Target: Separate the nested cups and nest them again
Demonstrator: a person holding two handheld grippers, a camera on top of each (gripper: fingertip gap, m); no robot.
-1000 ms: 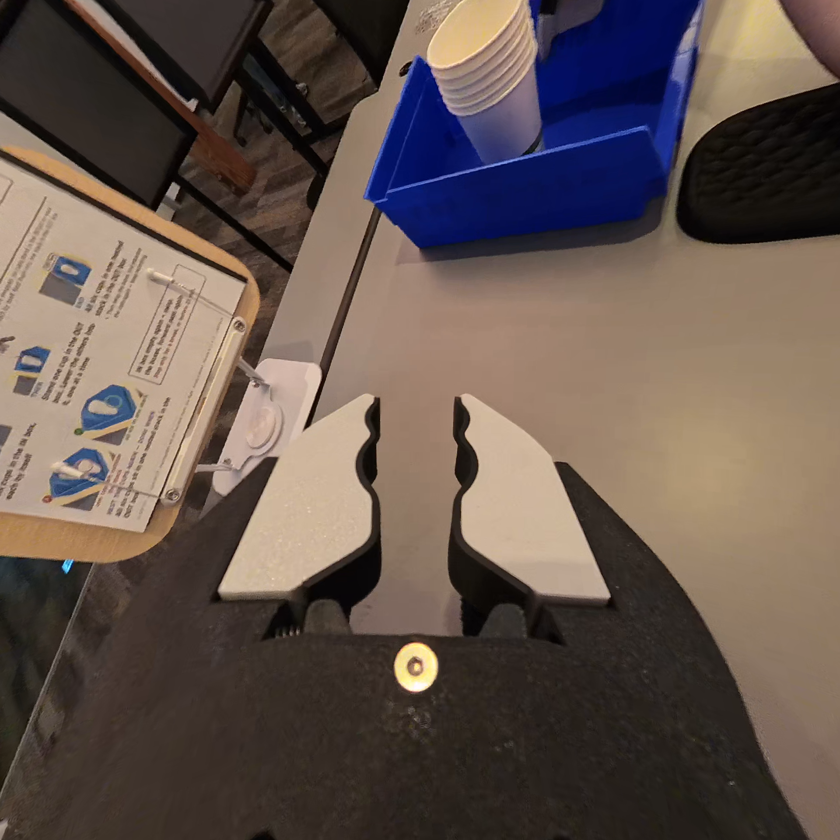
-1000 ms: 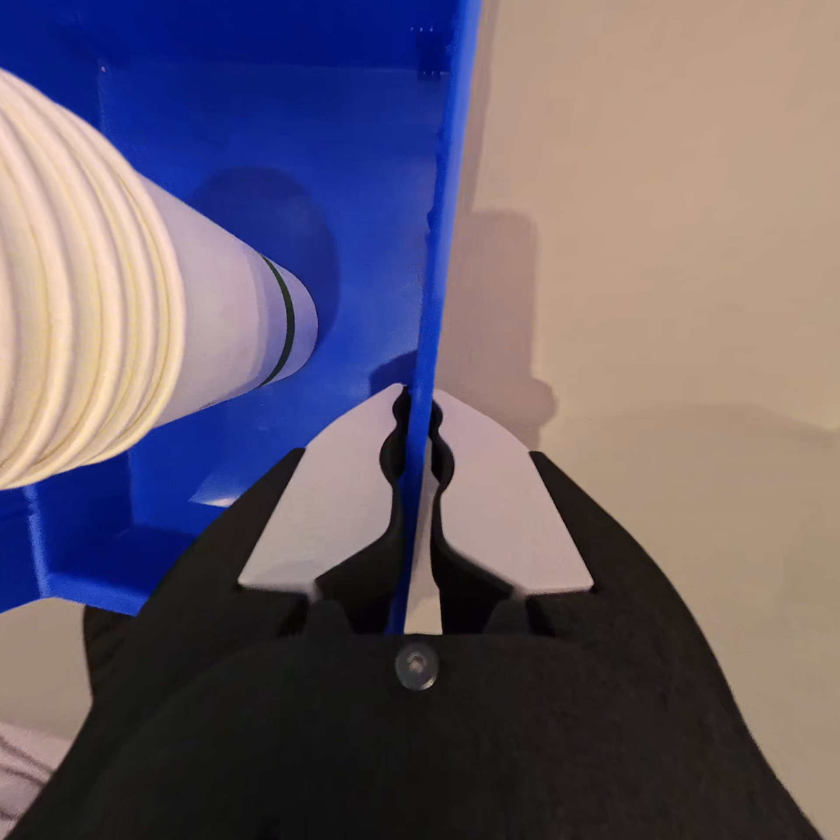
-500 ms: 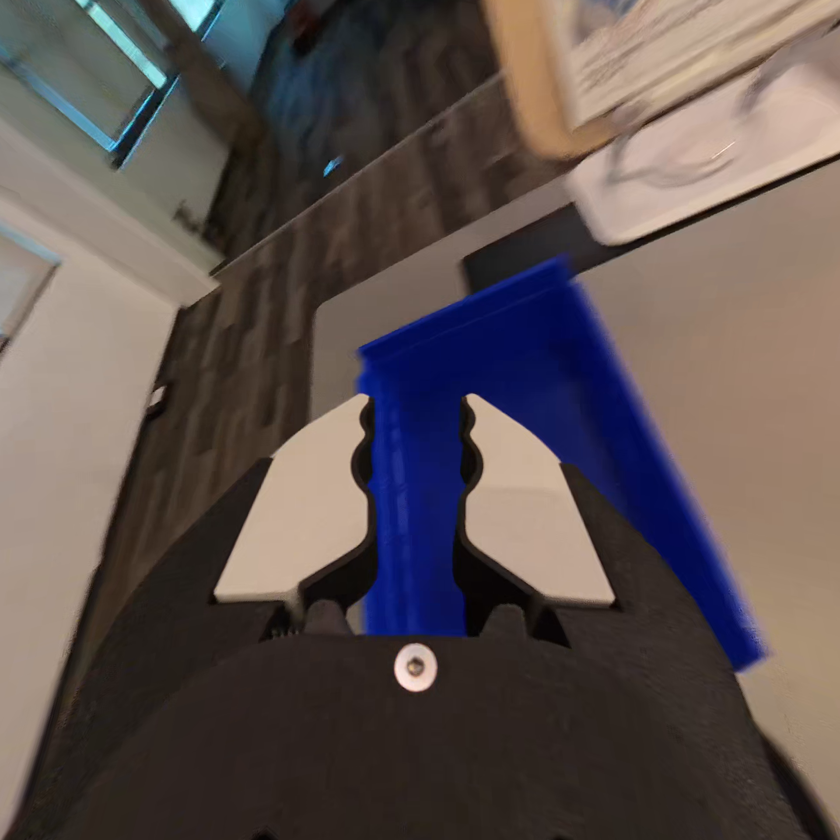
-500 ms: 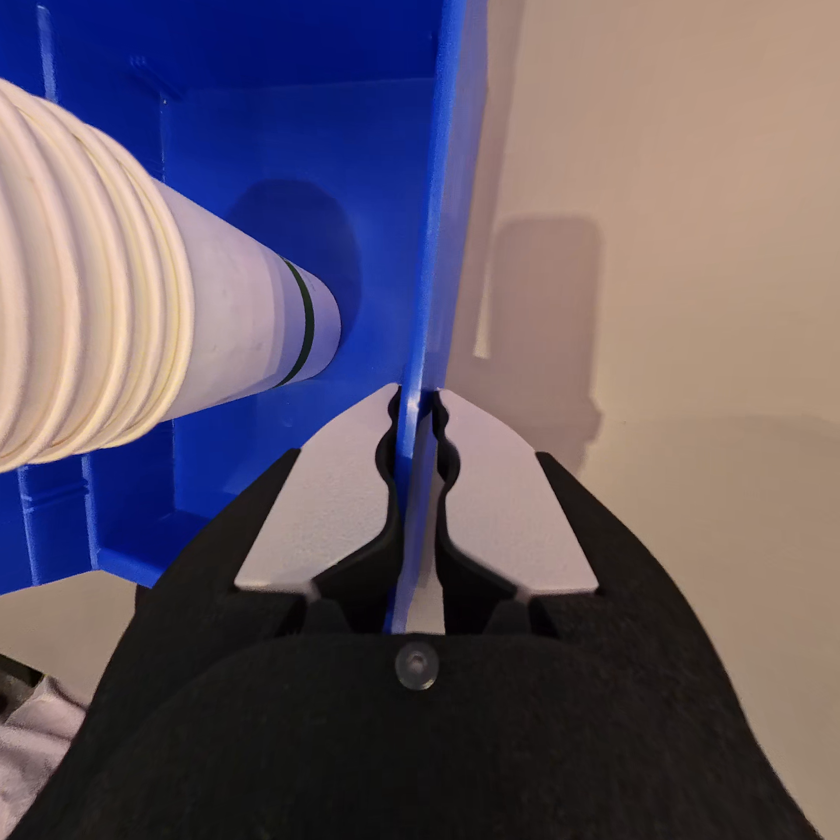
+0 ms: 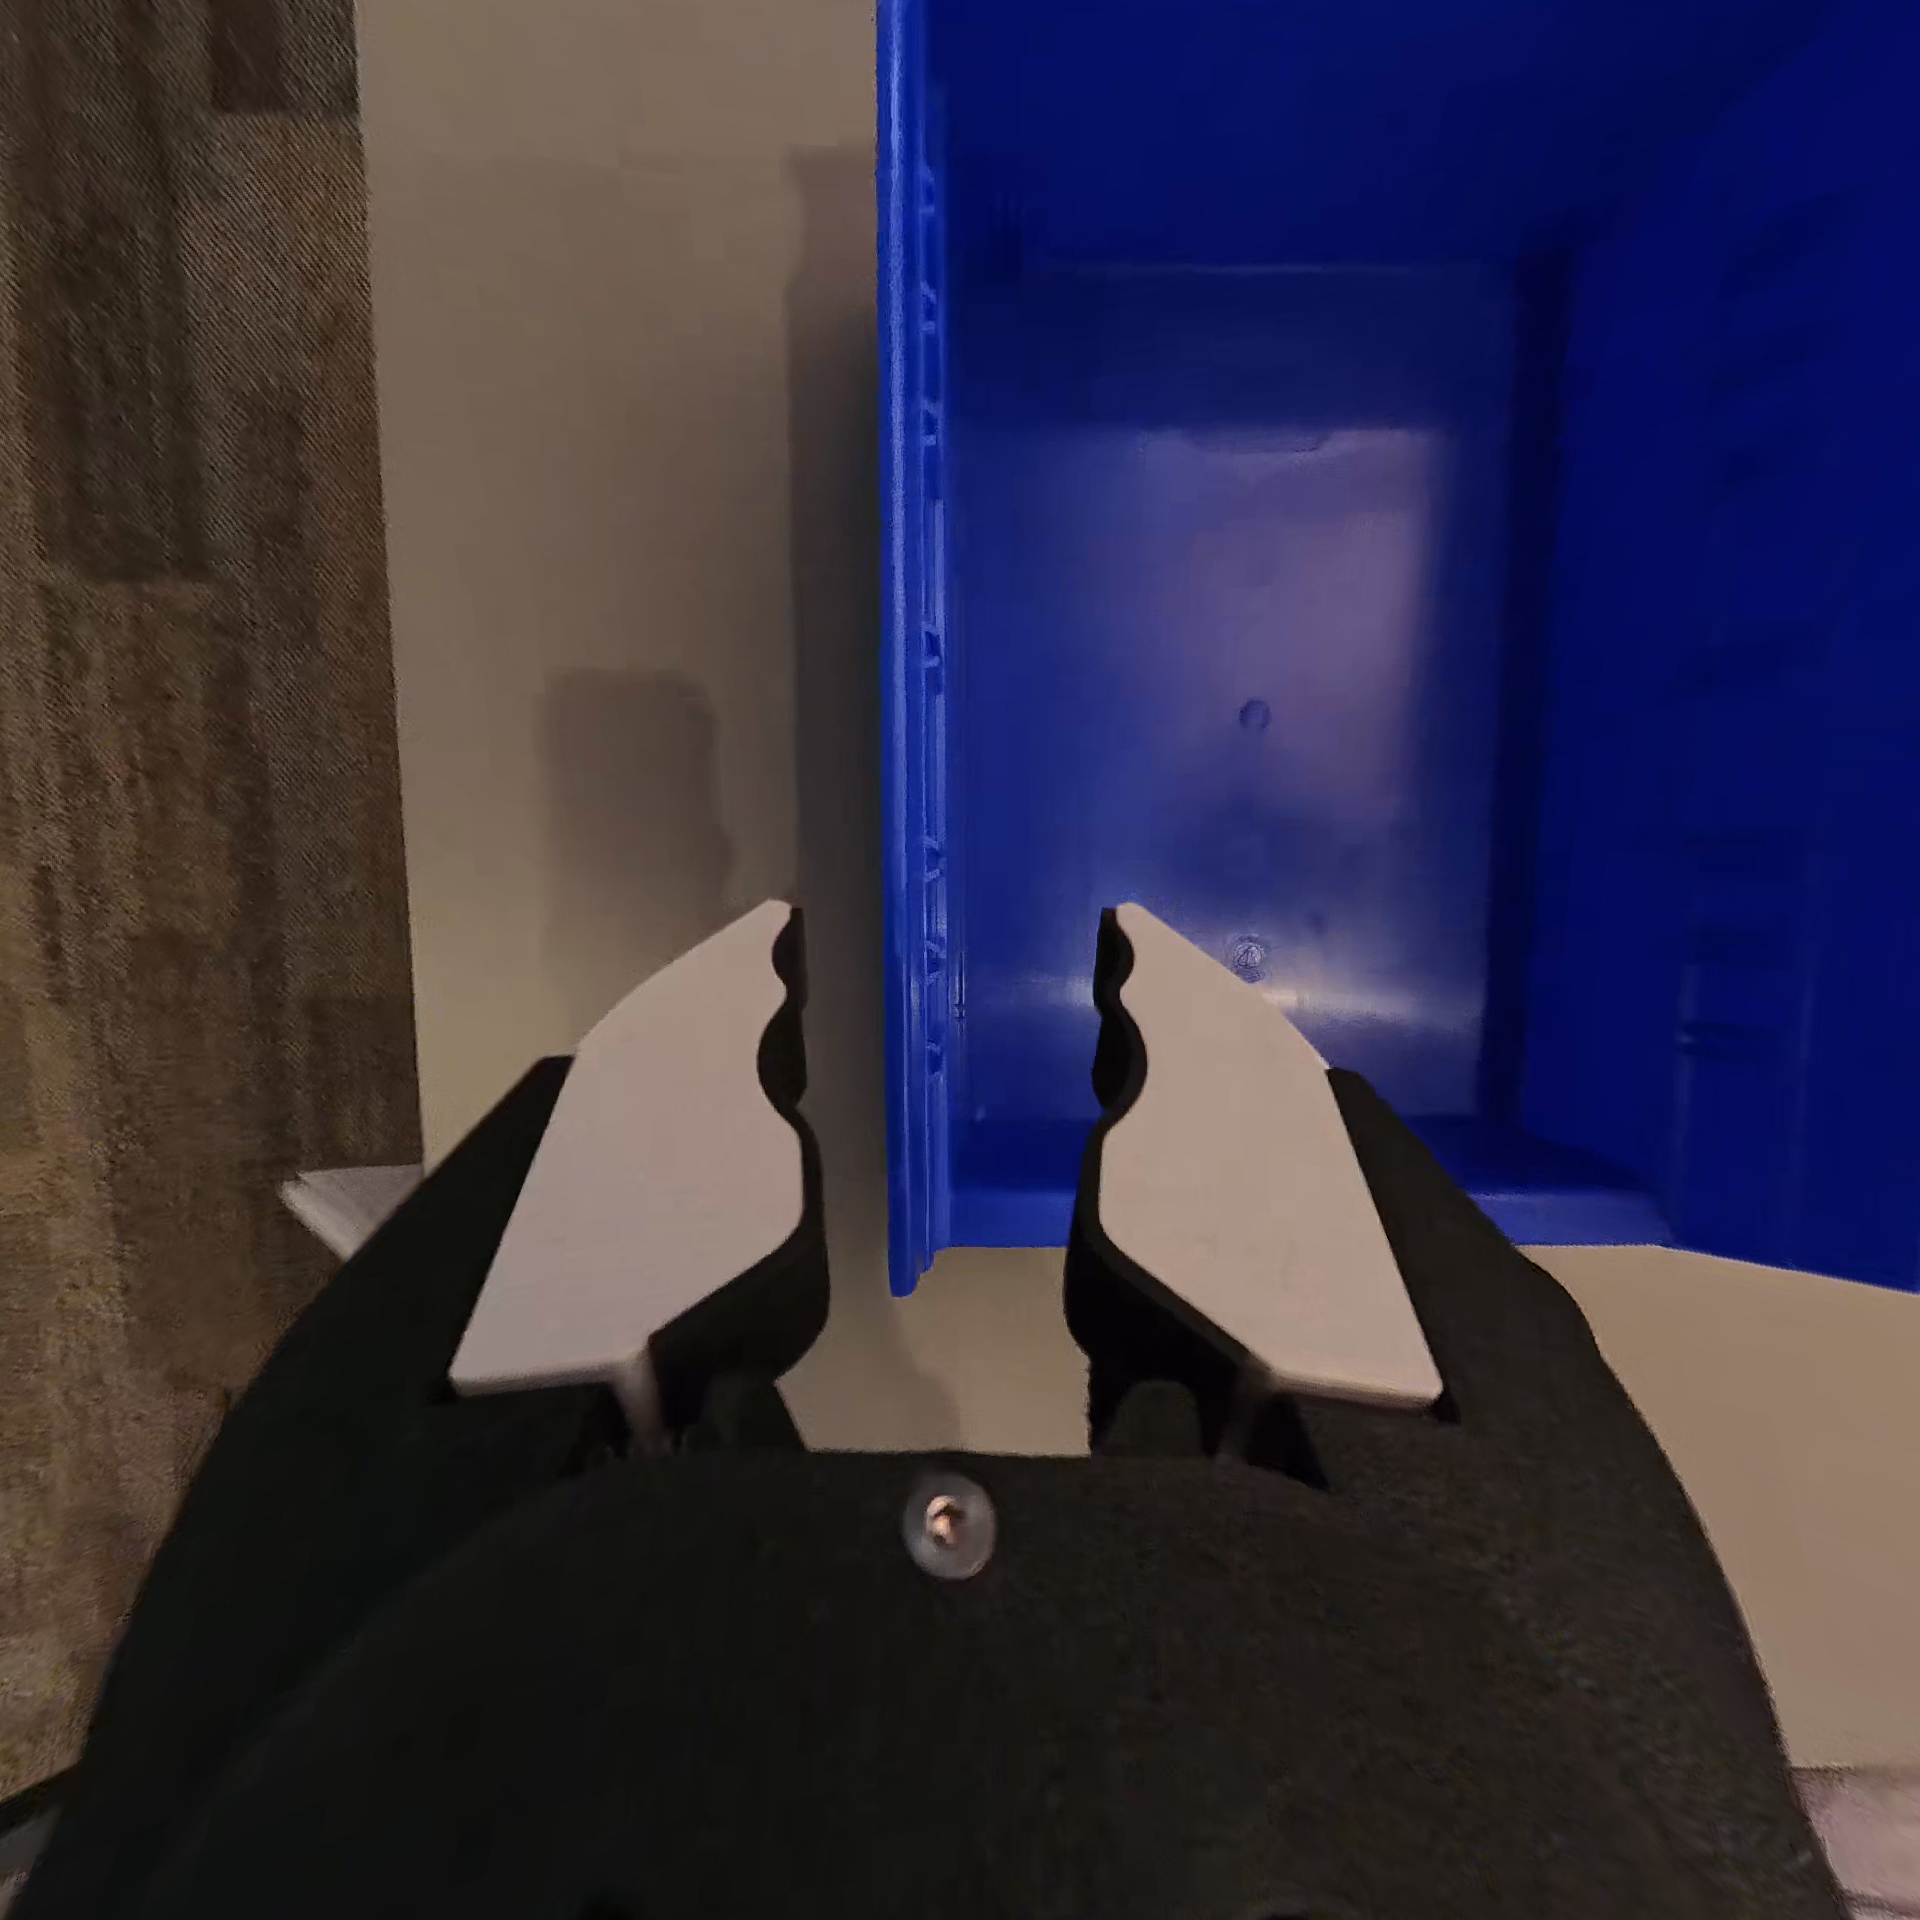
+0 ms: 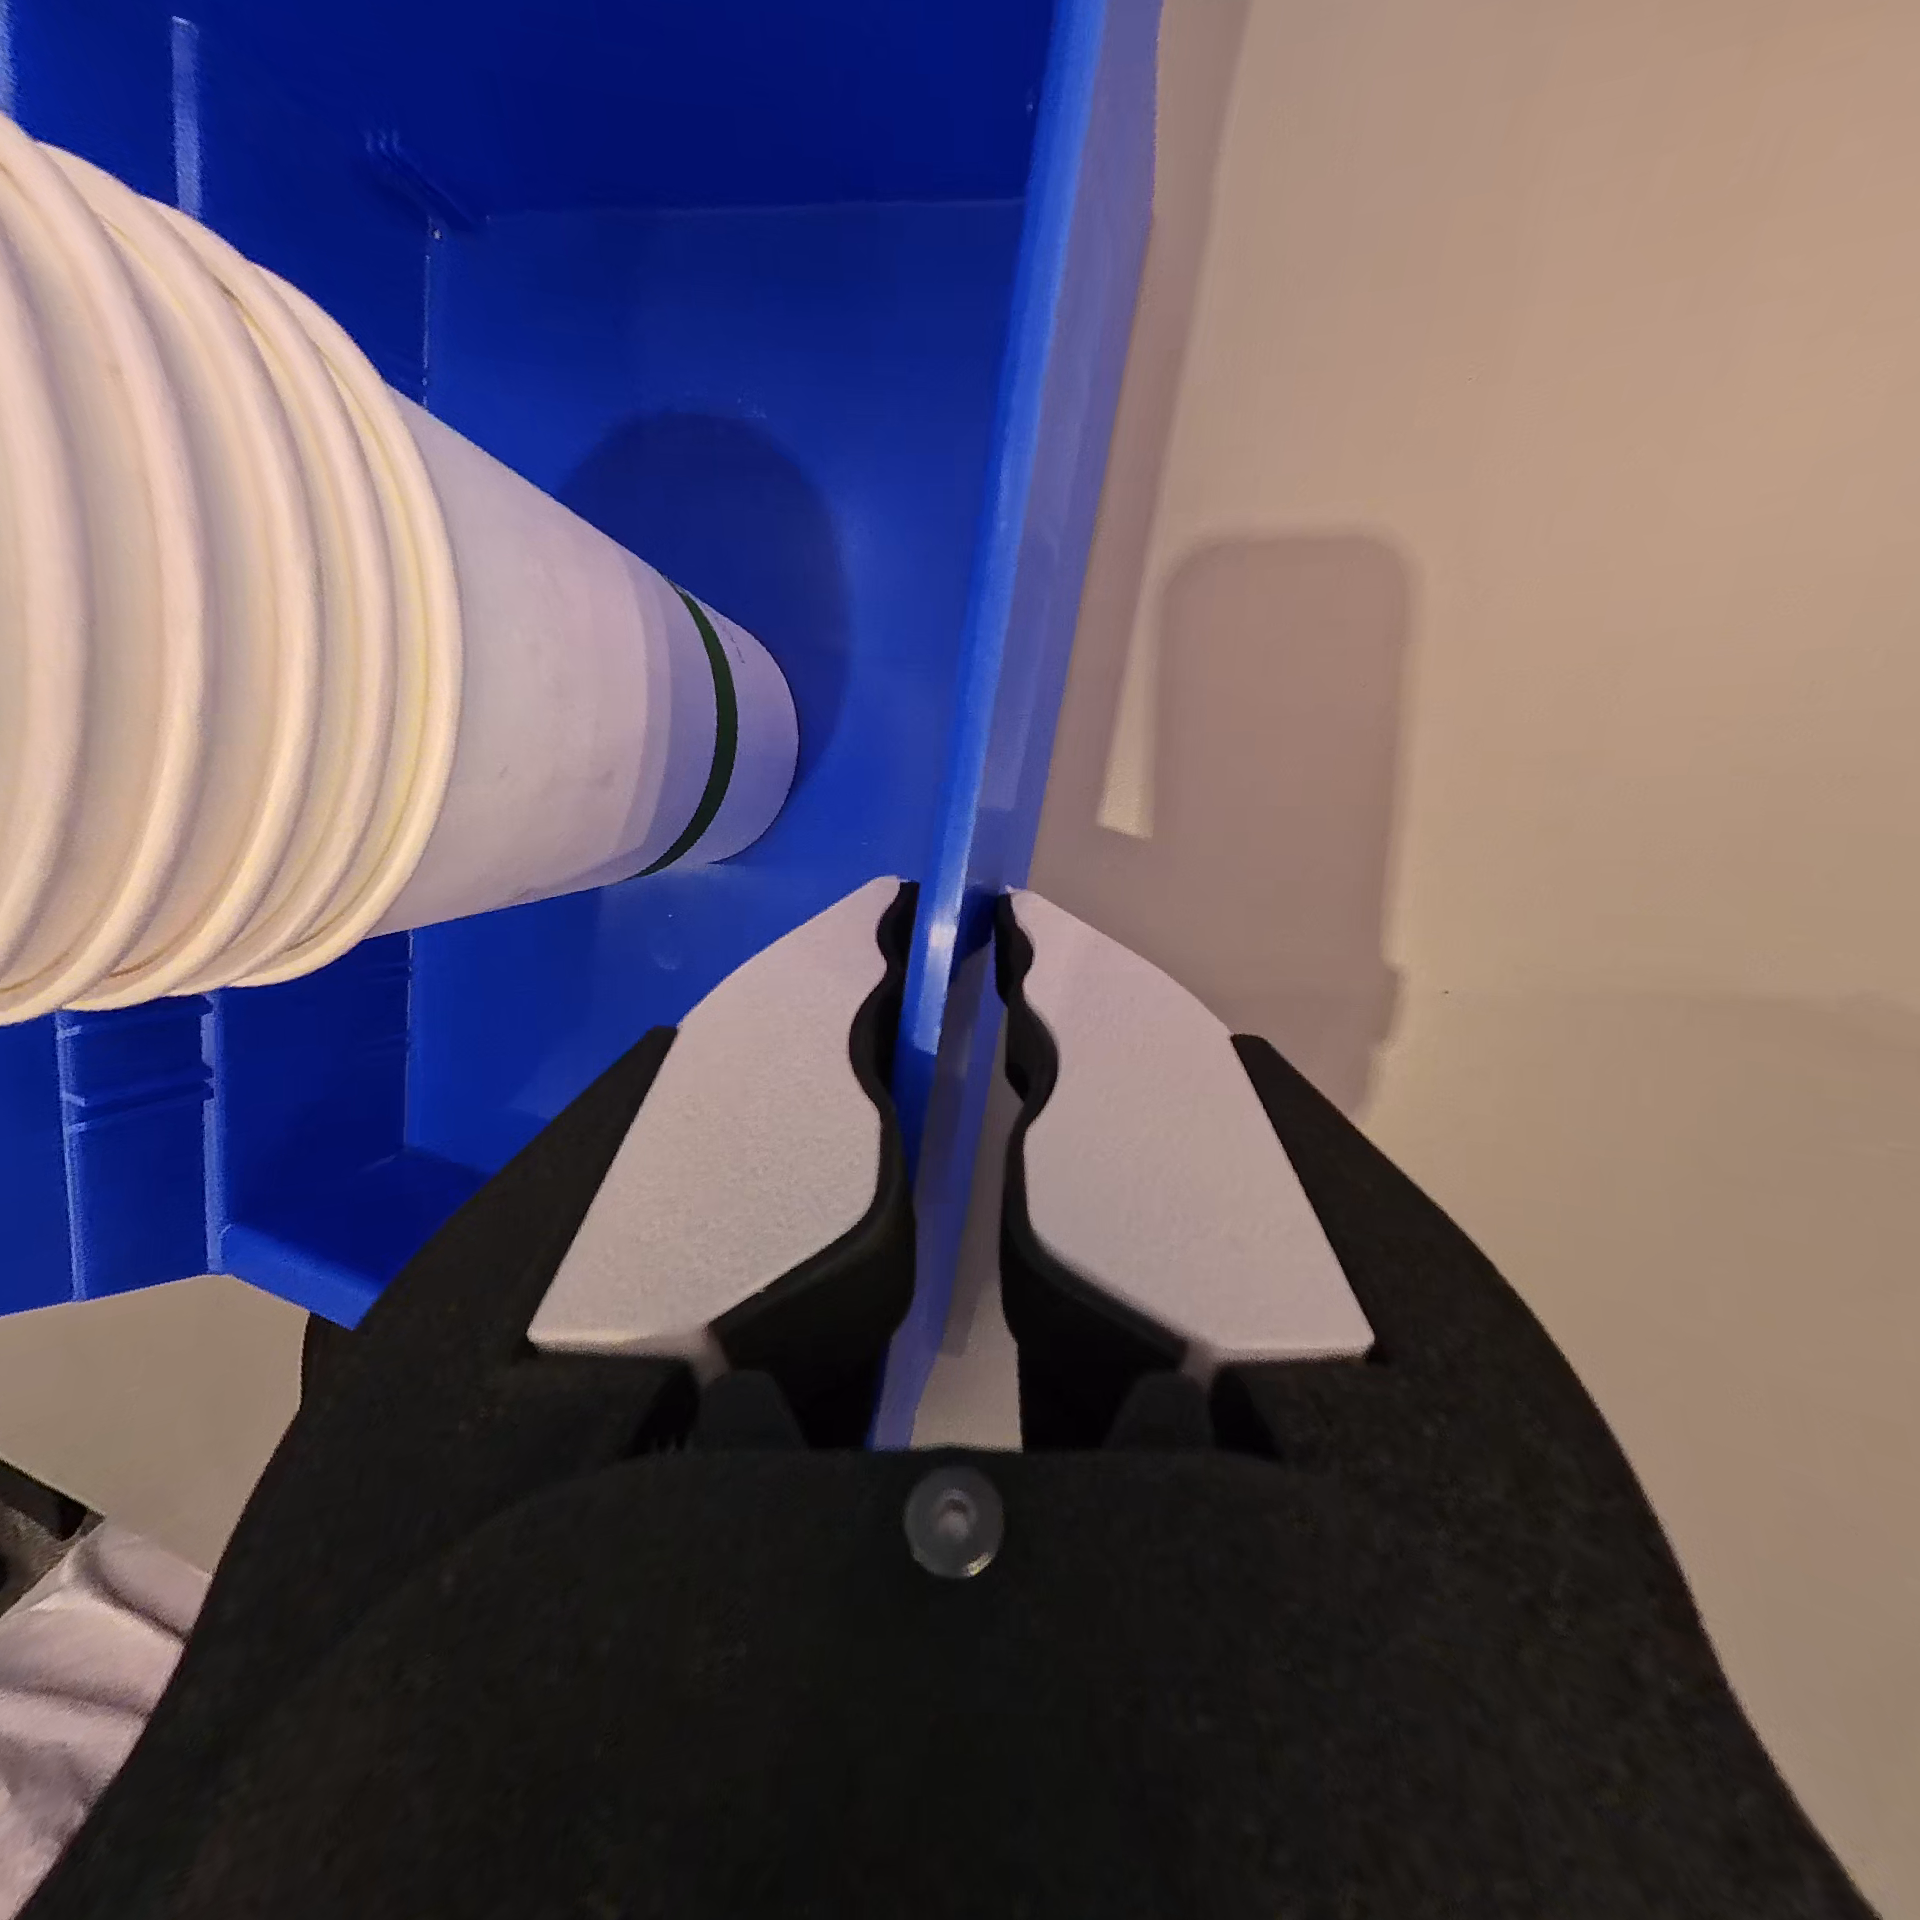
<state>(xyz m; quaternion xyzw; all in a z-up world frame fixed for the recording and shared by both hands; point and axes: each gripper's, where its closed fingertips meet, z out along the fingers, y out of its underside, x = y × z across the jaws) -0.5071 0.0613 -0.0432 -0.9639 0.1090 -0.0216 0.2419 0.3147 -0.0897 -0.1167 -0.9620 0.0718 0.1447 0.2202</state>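
Nested cups appear only in the right wrist view: a white stack with many rolled rims, filling the left of the frame and tapering toward the centre, its narrow base with a dark green band resting on the floor of a blue bin. The right gripper at lower centre is clamped on that bin's side wall, one finger inside the bin and one outside over the beige table; the wall runs up between them toward the top of the frame.

In the left wrist view no cups show. A blue bin fills the upper right, its floor bare and glossy. The left gripper straddles that bin's left wall with its jaws spread wide, neither finger touching the plastic: the left finger over the table, the right finger above the bin's interior. Brown patterned carpet runs down the left edge, seen in this view alone.
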